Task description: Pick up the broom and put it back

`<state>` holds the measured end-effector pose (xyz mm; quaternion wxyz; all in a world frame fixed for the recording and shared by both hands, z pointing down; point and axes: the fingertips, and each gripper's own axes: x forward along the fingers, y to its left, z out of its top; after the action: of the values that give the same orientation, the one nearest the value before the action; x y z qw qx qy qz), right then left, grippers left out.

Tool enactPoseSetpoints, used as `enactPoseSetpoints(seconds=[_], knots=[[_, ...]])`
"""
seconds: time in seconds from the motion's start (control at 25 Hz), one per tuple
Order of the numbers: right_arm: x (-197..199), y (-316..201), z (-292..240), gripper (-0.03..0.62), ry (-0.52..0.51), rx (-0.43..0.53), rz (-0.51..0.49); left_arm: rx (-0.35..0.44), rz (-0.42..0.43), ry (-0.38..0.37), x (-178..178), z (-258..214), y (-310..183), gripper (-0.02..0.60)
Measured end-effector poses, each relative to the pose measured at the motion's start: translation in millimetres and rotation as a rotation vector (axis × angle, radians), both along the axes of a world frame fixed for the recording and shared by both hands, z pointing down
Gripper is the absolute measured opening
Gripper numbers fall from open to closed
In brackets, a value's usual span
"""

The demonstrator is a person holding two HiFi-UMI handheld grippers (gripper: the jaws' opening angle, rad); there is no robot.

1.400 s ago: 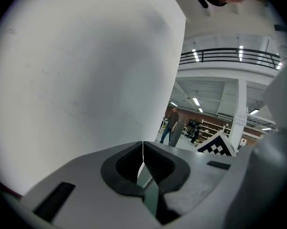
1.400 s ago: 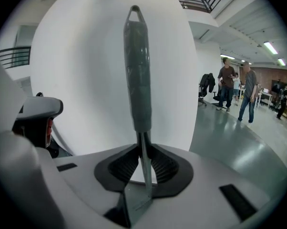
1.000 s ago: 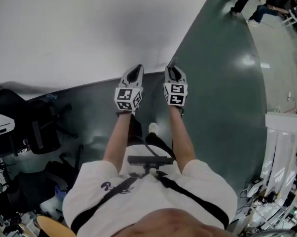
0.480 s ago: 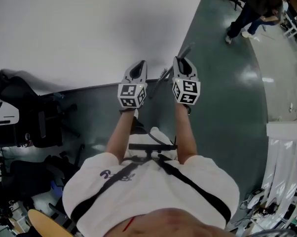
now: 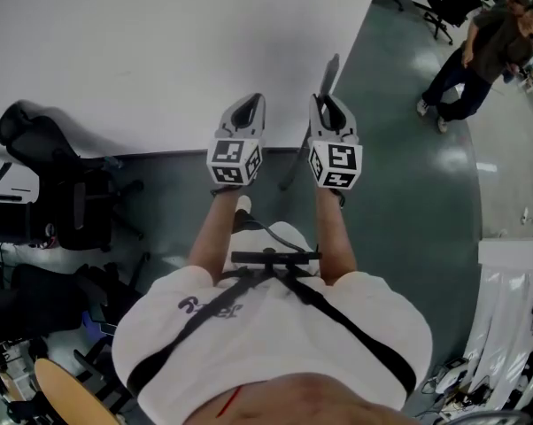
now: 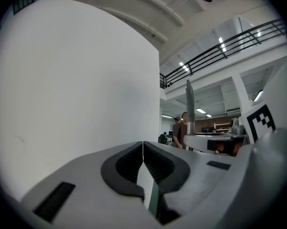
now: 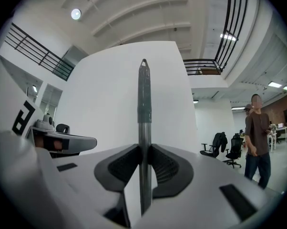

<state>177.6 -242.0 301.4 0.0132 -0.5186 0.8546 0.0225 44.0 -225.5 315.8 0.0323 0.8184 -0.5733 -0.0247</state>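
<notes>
The broom shows as a thin grey metal handle (image 5: pixel 330 71) standing nearly upright in front of the white wall. My right gripper (image 5: pixel 325 102) is shut on the handle (image 7: pixel 143 99), which runs up between its pads and ends in a dark pointed tip. Below the gripper the handle (image 5: pixel 291 171) slants down toward the floor; the brush end is hidden. My left gripper (image 5: pixel 249 101) is held level beside it on the left, its jaws (image 6: pixel 143 144) meeting with nothing between them. In the left gripper view the handle (image 6: pixel 189 109) rises out of the right gripper (image 6: pixel 215 142).
A white wall (image 5: pixel 160 51) stands straight ahead above a dark green floor (image 5: pixel 399 149). A black office chair (image 5: pixel 45 175) and clutter sit at the left. A person (image 5: pixel 479 51) stands at the upper right, near more chairs (image 7: pixel 229 149). White railings (image 5: pixel 514 264) line the right.
Both grippers have risen side by side in front of the wall. The broom handle has come up with the right gripper and now sticks out well above it.
</notes>
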Motion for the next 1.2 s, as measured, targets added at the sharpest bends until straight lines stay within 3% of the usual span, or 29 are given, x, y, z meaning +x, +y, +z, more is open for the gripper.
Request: enactPoseSetpoints(seconds=[0.56,1.0,1.2], knots=[[-2.4,3.7,-2.2,0.092,-0.054,0.002,0.0,0.043,0.028,0.023,7.4,-7.6,3.4,0.012],[13.4,3.4,12.8,0.092,-0.027,-0.043,0.048,0.006,0.053,0.03,19.7,6.6,-2.9,0.012],[7.1,-0.5,18.3,0.092,-0.022,-0.066,0.039,-0.009,0.023,0.017,8.5,10.0,-3.0,0.014]])
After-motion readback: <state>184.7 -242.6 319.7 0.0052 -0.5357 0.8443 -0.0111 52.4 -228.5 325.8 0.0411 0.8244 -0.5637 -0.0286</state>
